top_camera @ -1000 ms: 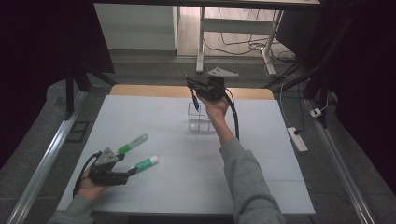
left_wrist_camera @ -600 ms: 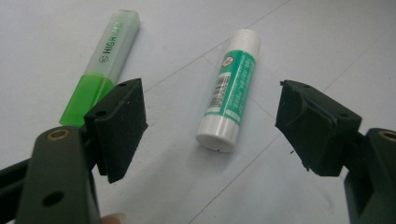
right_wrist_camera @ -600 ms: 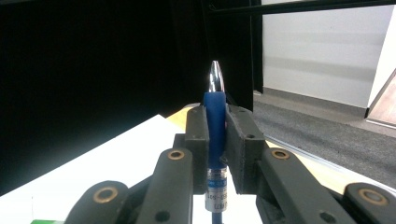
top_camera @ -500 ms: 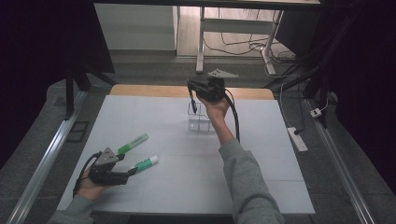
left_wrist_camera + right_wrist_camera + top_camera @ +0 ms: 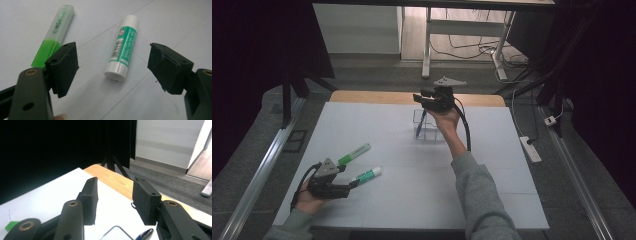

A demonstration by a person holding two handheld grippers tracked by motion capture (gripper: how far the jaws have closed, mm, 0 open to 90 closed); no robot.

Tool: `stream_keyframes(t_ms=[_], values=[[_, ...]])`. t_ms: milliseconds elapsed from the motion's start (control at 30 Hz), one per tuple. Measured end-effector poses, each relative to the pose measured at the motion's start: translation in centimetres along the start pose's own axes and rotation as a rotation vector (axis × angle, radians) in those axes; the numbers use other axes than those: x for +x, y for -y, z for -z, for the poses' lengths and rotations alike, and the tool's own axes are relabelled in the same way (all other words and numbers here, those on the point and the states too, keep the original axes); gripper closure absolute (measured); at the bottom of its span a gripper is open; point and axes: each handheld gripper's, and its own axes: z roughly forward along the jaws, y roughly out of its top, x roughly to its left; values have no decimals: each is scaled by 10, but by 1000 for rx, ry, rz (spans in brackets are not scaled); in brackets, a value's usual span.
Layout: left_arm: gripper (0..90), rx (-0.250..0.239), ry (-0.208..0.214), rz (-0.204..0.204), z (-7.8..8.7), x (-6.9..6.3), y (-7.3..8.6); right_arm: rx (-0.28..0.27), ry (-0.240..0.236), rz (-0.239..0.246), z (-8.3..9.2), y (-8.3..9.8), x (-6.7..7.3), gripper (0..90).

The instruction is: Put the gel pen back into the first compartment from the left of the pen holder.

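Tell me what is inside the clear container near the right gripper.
A blue pen stands tilted in the clear container. The hand covers the container's right side, so anything there is hidden.

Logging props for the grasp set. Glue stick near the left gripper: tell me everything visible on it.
The glue stick is a short cylinder with a white cap, a white base and a green printed label carrying a barcode; it looks like plastic. It lies flat on the white table, capped, base end toward the open left gripper. Nothing touches it but the table. A green highlighter lies beside it, apart.
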Motion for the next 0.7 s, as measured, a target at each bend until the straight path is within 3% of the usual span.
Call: stream_keyframes(t_ms=[700], values=[[241, 5, -3, 1, -1, 0, 0, 27, -5, 34, 39, 17, -5, 532]])
